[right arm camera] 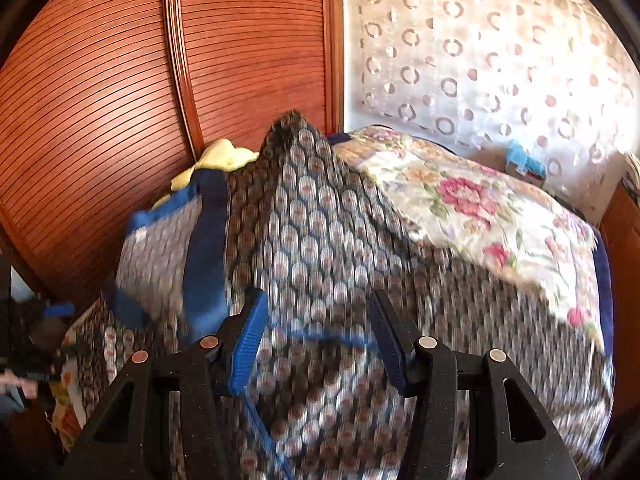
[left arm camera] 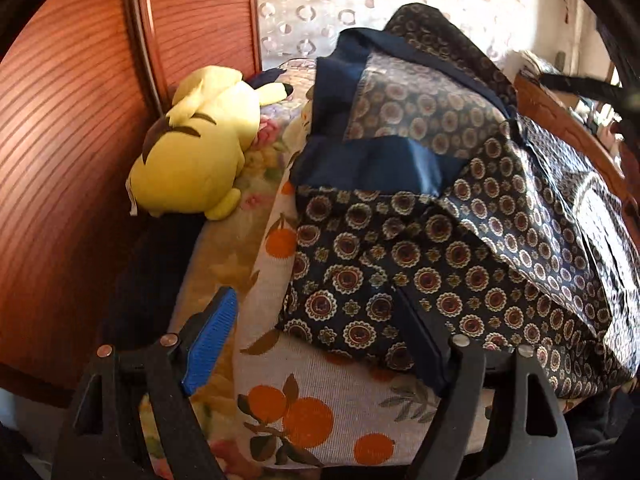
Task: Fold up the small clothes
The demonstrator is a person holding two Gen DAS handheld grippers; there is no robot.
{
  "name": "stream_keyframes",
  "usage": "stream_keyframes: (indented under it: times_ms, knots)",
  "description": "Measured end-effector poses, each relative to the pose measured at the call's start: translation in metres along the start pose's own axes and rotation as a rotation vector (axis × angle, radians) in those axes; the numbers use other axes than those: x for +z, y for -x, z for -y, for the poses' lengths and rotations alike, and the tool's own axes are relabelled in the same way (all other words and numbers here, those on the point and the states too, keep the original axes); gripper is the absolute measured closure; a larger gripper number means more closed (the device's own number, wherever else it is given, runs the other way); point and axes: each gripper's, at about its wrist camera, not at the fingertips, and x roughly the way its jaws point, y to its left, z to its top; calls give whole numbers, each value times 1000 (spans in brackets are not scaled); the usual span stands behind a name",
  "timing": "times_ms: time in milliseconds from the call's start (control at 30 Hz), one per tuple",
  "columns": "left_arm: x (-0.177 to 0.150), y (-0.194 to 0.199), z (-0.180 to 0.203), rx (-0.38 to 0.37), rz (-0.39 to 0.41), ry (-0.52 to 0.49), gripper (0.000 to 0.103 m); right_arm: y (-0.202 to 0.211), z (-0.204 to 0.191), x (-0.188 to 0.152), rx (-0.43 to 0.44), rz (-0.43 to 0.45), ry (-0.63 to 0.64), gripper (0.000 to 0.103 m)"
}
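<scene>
A navy garment (left arm camera: 420, 248) with round medallion print and plain blue trim lies crumpled on the bed, partly raised at the back. My left gripper (left arm camera: 320, 332) is open; its right finger is under or against the garment's near edge, the left finger (left arm camera: 212, 332) over the bed cover. In the right wrist view the same garment (right arm camera: 320, 220) is blurred and fills the middle. My right gripper (right arm camera: 320, 340) is open, with the cloth between and beyond its fingers; I cannot tell if it touches.
A yellow plush toy (left arm camera: 200, 152) lies at the bed's left by a wooden slatted wardrobe (left arm camera: 72, 120). An orange-print cover (left arm camera: 304, 412) and floral bedspread (right arm camera: 480, 208) cover the bed. A patterned curtain (right arm camera: 480, 60) hangs behind.
</scene>
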Motion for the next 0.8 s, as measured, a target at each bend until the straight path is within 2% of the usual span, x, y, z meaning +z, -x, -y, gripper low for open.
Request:
stream_keyframes:
  times_ms: [67,233,367,433,467,533,633,733,800]
  knots:
    - [-1,-6,-1,3,-4,21,34,-17,6,20,0,7,15,49]
    - [3,-8,-2,22,18,65,42,-61,21,58,76,38,7,49]
    - [3,-9,-6,29,28,81,44,-96,21,80,90,18,38,49]
    - [3,-6,-6,30,43,85,46,-109,21,89,72,3,65,49]
    - [3,-4,-6,28,56,88,51,-116,20,94,60,-6,71,49]
    - [1,3,-3,21,68,89,51,-123,21,104,50,-22,71,49]
    - [2,3,0,-4,54,88,54,-130,19,113,19,-40,76,49]
    - [1,-2,4,10,35,66,54,-136,15,122,-1,-66,81,49]
    - [2,-3,6,23,40,56,54,-139,13,127,-14,-84,84,56]
